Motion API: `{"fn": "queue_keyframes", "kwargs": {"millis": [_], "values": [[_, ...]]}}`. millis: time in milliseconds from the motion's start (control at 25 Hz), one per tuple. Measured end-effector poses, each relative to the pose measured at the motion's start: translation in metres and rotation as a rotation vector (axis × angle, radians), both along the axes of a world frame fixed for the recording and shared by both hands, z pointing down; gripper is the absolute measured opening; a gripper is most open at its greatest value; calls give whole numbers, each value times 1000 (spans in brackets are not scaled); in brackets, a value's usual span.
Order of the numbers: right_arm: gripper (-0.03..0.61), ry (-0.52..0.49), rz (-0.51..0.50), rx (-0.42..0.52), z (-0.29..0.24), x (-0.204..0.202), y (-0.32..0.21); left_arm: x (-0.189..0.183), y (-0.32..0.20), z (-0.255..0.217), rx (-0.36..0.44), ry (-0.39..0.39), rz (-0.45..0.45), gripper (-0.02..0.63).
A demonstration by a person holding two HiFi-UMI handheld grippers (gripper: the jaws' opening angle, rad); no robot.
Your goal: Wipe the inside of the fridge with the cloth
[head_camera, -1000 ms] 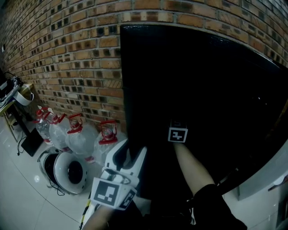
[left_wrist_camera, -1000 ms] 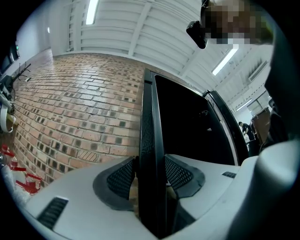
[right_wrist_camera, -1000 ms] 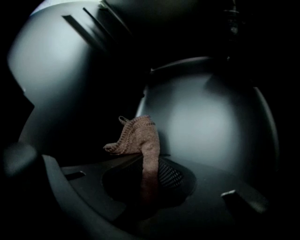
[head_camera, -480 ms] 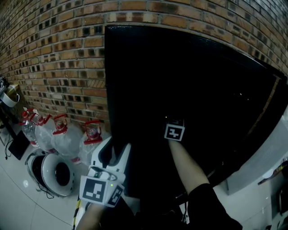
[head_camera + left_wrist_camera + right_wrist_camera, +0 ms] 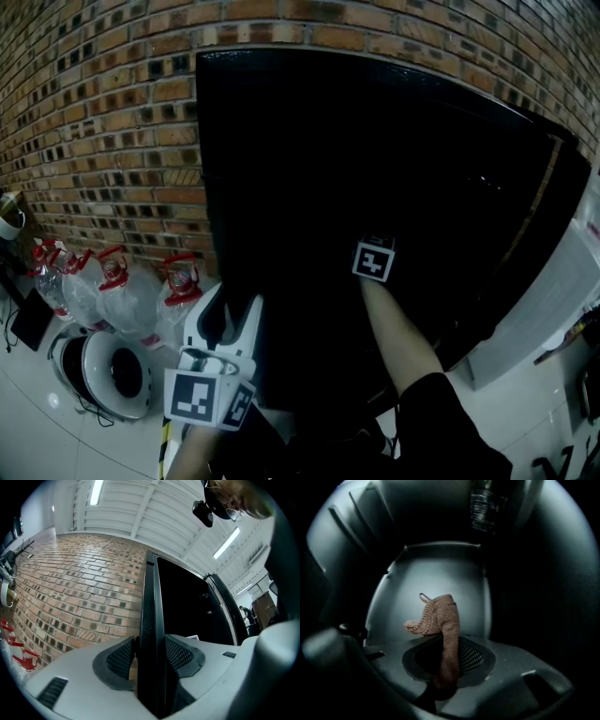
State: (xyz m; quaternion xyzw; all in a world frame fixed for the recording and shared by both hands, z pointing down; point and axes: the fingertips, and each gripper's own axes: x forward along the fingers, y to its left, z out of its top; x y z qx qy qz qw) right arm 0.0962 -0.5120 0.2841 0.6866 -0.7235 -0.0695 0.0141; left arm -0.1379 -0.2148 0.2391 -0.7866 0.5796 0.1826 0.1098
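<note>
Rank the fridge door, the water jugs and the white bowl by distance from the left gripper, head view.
1. fridge door: gripped between the left gripper jaws.
2. water jugs: on the floor, to its left.
3. white bowl: far left edge.

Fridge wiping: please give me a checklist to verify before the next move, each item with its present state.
1. The cloth is clamped in the right gripper: ok.
2. The left gripper is clamped on the door edge: ok.
3. The right gripper is inside the fridge: ok.
4. The cloth touches the inner wall: cannot tell.
5. Dirt inside: cannot tell, too dark.
</note>
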Motion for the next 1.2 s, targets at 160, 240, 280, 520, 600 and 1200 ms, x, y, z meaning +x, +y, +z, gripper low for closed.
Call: {"fn": "queue_keyframes", "kwargs": {"millis": [160, 240, 280, 520, 600, 1200], "values": [[75, -15, 43, 8, 0, 13, 0, 1, -1, -1, 4, -1, 2, 206], [75, -19, 63, 5, 0, 14, -1, 1, -1, -1, 3, 0, -1, 206], [75, -25, 78, 3, 0, 15, -1, 0, -1, -1, 2, 1, -3, 206], [75, -213, 145, -3, 3, 37, 2, 1, -2, 0, 6, 3, -3, 206], [75, -256, 77, -5, 9, 32, 9, 1, -2, 1, 8, 0, 1, 206], [75, -73, -521, -80, 79, -160, 27, 4, -2, -1, 0, -2, 21, 208]]}}
